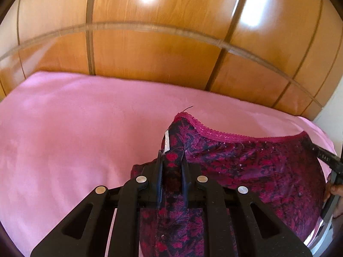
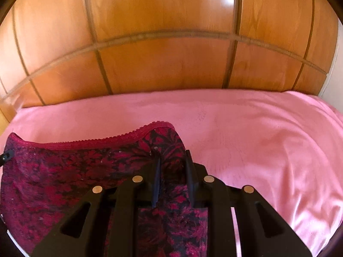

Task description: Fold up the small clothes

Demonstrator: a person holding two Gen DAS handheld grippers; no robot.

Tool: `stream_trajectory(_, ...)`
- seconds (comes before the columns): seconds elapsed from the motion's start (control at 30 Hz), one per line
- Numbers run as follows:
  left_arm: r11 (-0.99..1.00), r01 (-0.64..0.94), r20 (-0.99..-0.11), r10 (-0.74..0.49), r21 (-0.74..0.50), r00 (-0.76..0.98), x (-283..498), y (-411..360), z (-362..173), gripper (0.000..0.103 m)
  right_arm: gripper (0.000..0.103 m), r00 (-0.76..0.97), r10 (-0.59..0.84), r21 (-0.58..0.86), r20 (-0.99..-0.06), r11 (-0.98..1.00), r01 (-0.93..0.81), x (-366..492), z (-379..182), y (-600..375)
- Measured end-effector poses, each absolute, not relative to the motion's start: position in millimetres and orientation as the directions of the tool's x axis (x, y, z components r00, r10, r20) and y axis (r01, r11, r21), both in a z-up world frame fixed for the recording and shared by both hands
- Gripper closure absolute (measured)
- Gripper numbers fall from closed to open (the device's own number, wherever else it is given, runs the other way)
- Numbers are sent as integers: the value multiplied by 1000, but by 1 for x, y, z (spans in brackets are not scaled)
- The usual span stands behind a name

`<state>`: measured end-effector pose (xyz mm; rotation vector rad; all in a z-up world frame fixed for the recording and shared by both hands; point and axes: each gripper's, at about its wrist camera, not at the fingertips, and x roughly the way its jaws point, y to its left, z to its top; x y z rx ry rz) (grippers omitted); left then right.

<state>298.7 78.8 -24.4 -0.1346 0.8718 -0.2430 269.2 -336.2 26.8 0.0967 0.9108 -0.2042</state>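
A: How will the underwear (image 1: 246, 162) handle, do you think?

B: Light and limp, I'd judge; thin printed cloth with a lace waistband (image 1: 216, 136), so it sags wherever nothing holds it; not fragile, though the lace could snag; best taken at the two side edges just under the waistband, which is where it is taken now.

A: And the grippers?

B: The left gripper (image 1: 172, 160) has its jaws nearly together, pinching a fold of cloth at one side, beside the white label (image 1: 166, 142); the right gripper (image 2: 172, 160) is likewise narrowed onto the other side, cloth bunched between its fingers.

A: Where does the garment sit?

B: Stretched between the two grippers above the pink bedsheet (image 2: 268, 141), waistband toward the wooden wardrobe (image 2: 163, 32); whether its lower part touches the sheet I cannot tell.

A: The pose?

B: Both grippers slant down and forward, side by side; in the left view the right gripper's finger and a bit of the person's hand (image 1: 336, 190) show at the far edge.
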Motion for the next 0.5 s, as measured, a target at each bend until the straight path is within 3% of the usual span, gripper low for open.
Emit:
stream_trajectory(0.27,955,78,-815,-285,-286,505,332,85,-71,88,80,482,-101,32,-871,965,259,298,-17,-357)
stream_trajectory(0.33,958,85,-815,-279,-274,508,330,85,-67,86,70,470,-96,38,-878,963,268,297,-16,-359)
stream_trajectory(0.4,955,80,-806,-284,-286,519,326,86,-60,79,48,481,-102,55,-871,952,301,290,-8,-365)
stream_trajectory(0.5,949,56,-776,-288,-311,561,304,98,-45,73,42,528,-71,112,-847,945,307,271,10,-370)
